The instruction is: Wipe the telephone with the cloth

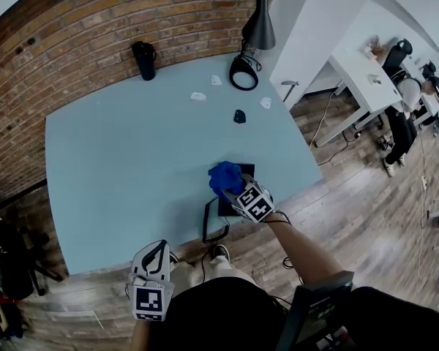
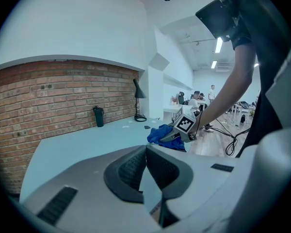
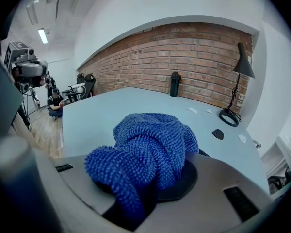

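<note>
Telephone (image 1: 246, 171): black, at near edge of light-blue table (image 1: 124, 159), mostly covered by blue microfibre cloth (image 1: 224, 176). Its coiled cord (image 1: 206, 225) loops toward the table edge.

Right gripper (image 1: 235, 188): jaws clamped on the bunched cloth, holding it down on the telephone. In the right gripper view the cloth (image 3: 150, 149) fills the space between the jaws and spills over them.

Left gripper (image 1: 158, 251): off the table, just past its near edge, well apart from the telephone. In the left gripper view its jaws are pressed together at the tips with nothing between them.

Far side of table: dark tumbler (image 1: 144, 59) by the brick wall (image 1: 95, 20), black desk lamp (image 1: 257, 26) with ring base, and a few small white scraps (image 1: 197, 96).
</note>
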